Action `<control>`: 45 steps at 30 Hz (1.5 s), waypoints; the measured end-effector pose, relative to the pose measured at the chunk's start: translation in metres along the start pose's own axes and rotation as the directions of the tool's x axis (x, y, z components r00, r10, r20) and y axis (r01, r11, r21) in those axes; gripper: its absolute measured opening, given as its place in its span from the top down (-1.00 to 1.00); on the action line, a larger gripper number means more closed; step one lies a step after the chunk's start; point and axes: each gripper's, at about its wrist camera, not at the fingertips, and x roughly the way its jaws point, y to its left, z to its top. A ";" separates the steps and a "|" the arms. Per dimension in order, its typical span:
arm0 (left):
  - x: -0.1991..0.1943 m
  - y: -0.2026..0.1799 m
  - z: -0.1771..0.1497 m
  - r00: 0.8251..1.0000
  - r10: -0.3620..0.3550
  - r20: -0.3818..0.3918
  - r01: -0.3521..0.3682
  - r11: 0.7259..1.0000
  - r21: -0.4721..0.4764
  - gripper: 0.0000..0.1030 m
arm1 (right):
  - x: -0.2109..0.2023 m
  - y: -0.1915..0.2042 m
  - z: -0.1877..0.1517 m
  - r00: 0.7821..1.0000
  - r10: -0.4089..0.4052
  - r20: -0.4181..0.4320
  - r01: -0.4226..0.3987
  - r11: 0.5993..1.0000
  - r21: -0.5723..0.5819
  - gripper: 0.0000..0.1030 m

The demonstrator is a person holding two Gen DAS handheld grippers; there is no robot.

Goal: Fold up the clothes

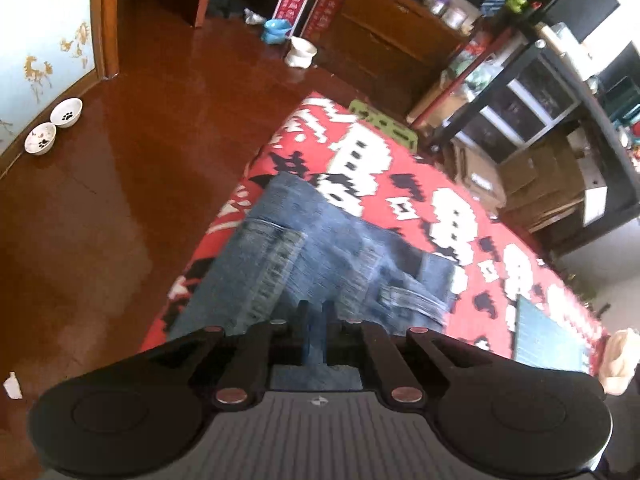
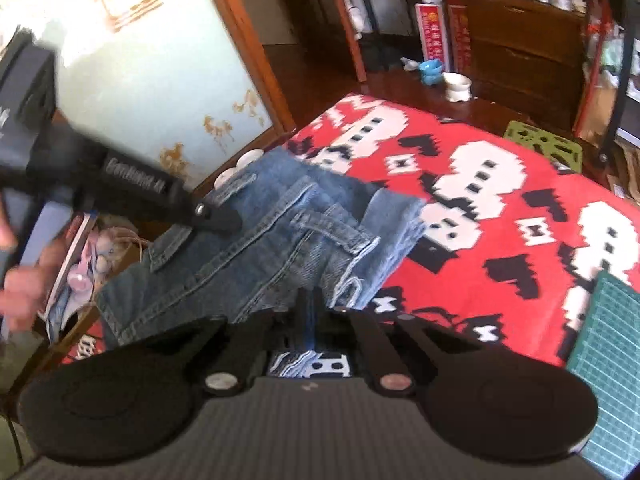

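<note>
Both hand-held grippers, left (image 1: 316,312) and right (image 2: 309,300), are closed, pinching blue jeans (image 2: 280,240) at lower centre over a red patterned blanket (image 2: 500,200).

Room clutter around a red patterned cloth

The red, white and black cloth (image 1: 404,184) covered the tabletop, with a green cutting mat (image 2: 612,360) at its near right corner. On the brown floor (image 1: 120,200) stood two paw-print bowls (image 1: 54,126) by the wall, a blue bowl (image 1: 274,30) and a white bowl (image 1: 301,52) near a wooden dresser (image 1: 384,40).
</note>
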 end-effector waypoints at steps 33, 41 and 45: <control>-0.074 -0.006 -0.114 0.967 0.060 0.246 -0.075 0.996 0.054 0.90 | -0.041 0.072 -0.059 0.978 0.083 0.193 -0.071 0.995 -0.066 0.95; -0.053 0.045 -0.115 0.967 0.026 0.253 -0.025 1.000 -0.007 0.94 | 0.005 0.101 -0.078 0.992 0.053 0.114 -0.041 0.994 -0.102 0.99; -0.047 0.059 -0.122 0.967 -0.006 0.255 0.008 1.000 -0.007 0.94 | -0.002 0.094 -0.091 0.996 0.015 0.085 -0.005 0.992 -0.125 1.00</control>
